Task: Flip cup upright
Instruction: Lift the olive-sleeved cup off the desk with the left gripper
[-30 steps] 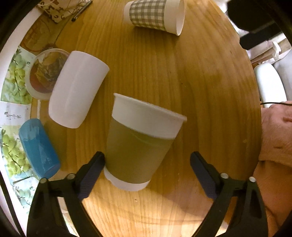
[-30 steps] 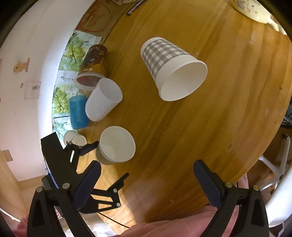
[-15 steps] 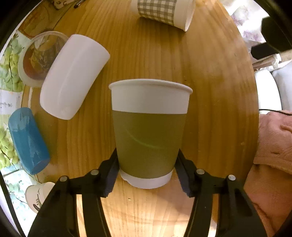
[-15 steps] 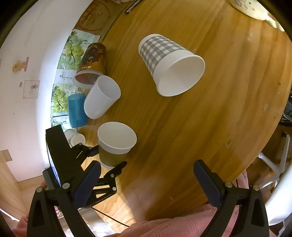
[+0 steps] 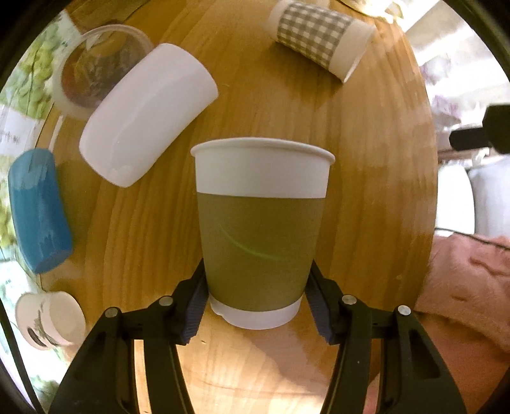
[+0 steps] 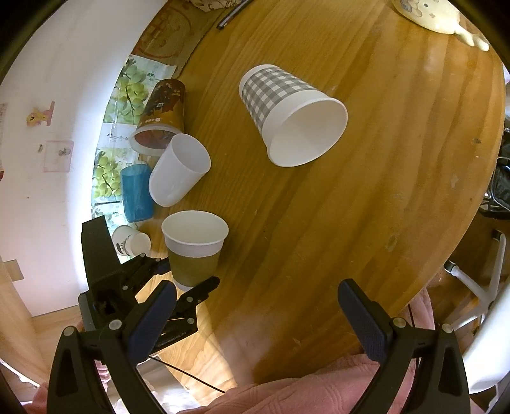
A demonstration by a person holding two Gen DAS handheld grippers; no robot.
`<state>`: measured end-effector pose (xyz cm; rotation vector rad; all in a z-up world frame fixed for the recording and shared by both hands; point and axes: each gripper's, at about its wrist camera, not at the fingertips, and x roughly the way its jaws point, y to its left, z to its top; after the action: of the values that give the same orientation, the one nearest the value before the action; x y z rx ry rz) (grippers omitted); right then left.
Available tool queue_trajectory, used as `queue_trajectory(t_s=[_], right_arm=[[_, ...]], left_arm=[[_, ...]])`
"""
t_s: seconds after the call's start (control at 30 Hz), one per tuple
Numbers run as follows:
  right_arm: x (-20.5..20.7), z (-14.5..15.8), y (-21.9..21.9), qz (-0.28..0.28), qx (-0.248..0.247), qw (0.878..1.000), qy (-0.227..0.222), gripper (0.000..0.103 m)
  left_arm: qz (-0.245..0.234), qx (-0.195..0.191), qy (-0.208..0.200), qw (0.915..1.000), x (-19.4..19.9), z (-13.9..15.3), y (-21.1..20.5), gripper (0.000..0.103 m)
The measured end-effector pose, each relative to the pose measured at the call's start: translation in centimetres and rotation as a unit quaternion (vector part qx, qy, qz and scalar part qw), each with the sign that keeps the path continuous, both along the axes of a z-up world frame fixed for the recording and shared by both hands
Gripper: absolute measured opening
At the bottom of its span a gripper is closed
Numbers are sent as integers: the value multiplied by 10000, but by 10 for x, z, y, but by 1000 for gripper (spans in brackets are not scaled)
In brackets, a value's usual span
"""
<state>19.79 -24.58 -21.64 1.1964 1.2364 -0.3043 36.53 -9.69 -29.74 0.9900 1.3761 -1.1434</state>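
A paper cup with an olive-green sleeve (image 5: pixel 259 223) stands upright, mouth up, on the round wooden table (image 5: pixel 366 191). My left gripper (image 5: pixel 256 301) is shut on its lower part, one pad on each side. The right wrist view shows the same cup (image 6: pixel 194 245) upright with the left gripper (image 6: pixel 185 274) around its base. My right gripper (image 6: pixel 256 313) is open and empty above the table's near edge, well to the right of the cup.
Lying on their sides are a grey checked paper cup (image 6: pixel 290 114), a white plastic cup (image 6: pixel 178 170), a blue cup (image 6: pixel 137 192), a brown printed cup (image 6: pixel 161 116) and a small white cup (image 6: pixel 130 243). A pen (image 6: pixel 232 14) lies at the far edge.
The left gripper closed on the green-sleeved cup and tilted it from leaning to upright. The right gripper stayed open and nearly still.
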Motion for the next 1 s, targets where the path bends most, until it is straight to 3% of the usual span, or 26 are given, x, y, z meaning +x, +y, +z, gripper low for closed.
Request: queue_trajectory(t_s=[0.3, 0.53, 0.67, 1.0], right_arm=[[-7, 8, -1, 136, -21, 9998, -120, 101], [-7, 16, -2, 469, -2, 9985, -293, 101], [-7, 21, -3, 791, 7, 9960, -405, 101], [-5, 27, -6, 1827, -62, 9816, -551, 101]], left_arm=[[1183, -120, 234, 9926, -6, 6, 19, 60], [2351, -328, 316, 9709, -28, 16, 43, 60], [3111, -481, 403, 9483, -41, 37, 56, 60], [4585, -875, 467, 8832, -94, 44, 67, 60]])
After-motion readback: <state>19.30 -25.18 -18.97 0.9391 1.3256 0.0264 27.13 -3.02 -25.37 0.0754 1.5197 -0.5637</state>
